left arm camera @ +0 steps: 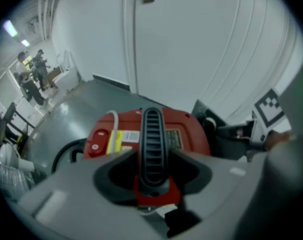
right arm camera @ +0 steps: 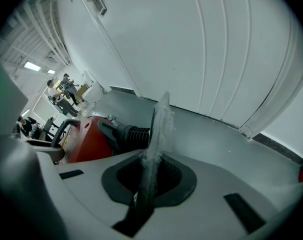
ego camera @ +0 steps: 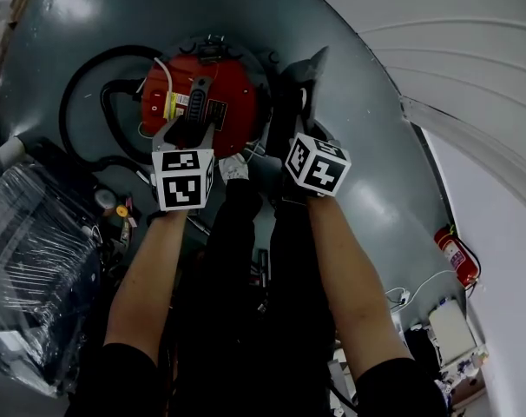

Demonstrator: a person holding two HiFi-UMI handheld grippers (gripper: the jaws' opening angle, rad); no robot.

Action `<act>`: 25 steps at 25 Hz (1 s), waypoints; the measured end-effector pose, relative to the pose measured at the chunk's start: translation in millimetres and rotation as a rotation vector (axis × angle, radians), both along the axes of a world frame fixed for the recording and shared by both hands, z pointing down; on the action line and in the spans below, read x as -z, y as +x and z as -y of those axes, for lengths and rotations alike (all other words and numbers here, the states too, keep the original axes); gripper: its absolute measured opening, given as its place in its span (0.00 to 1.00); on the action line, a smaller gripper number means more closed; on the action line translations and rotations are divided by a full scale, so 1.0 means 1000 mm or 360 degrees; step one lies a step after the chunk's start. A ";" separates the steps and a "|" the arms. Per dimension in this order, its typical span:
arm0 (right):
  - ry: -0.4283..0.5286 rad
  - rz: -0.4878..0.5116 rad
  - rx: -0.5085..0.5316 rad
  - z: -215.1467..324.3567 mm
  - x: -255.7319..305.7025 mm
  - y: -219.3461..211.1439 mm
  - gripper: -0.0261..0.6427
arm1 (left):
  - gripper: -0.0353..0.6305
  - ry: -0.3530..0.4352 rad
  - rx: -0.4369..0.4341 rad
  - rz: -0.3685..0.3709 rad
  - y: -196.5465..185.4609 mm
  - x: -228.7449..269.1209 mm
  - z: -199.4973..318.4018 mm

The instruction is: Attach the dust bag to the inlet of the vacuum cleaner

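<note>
A red vacuum cleaner stands on the grey floor. My left gripper is down over its black ribbed handle. The jaws are open, with the handle between them and a dark gap on either side. Just right of the vacuum, my right gripper is shut on the edge of the grey fibrous dust bag, which sticks up thin and upright from the jaws. A black corrugated hose end sits at the vacuum's side near the bag.
The black hose loops on the floor left of the vacuum. A plastic-wrapped bundle lies at the near left. A red fire extinguisher stands at the right by the white wall. People stand far off.
</note>
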State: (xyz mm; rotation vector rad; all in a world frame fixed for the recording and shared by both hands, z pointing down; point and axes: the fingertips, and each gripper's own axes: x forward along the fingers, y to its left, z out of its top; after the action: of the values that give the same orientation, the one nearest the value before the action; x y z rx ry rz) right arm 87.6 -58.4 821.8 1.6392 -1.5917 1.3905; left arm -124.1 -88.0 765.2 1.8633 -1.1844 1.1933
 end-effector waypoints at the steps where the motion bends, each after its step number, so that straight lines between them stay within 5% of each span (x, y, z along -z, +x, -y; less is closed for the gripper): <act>1: 0.0000 -0.0006 0.0004 0.000 0.000 0.000 0.07 | 0.27 -0.0012 0.0017 -0.0002 0.000 -0.003 -0.001; 11: 0.0028 -0.0031 0.0048 0.000 -0.002 -0.008 0.07 | 0.25 -0.0041 0.0014 -0.0126 0.003 -0.004 -0.002; 16: -0.0072 0.0126 0.0028 0.001 0.002 -0.013 0.06 | 0.25 -0.0056 0.0007 -0.0159 0.004 -0.005 -0.003; 22: -0.0069 0.0001 0.0451 0.010 0.005 -0.045 0.06 | 0.25 -0.0053 0.0004 -0.0157 0.003 -0.005 -0.002; 25: -0.0051 -0.0024 0.0461 0.010 -0.002 -0.050 0.05 | 0.25 -0.0058 0.0003 -0.0170 0.004 -0.006 -0.002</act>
State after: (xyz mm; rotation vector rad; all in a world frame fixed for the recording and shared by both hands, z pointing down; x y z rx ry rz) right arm 37.4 -68.0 823.9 1.3336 -1.7094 1.2425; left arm -119.7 -86.4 770.7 1.8741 -1.0988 1.0930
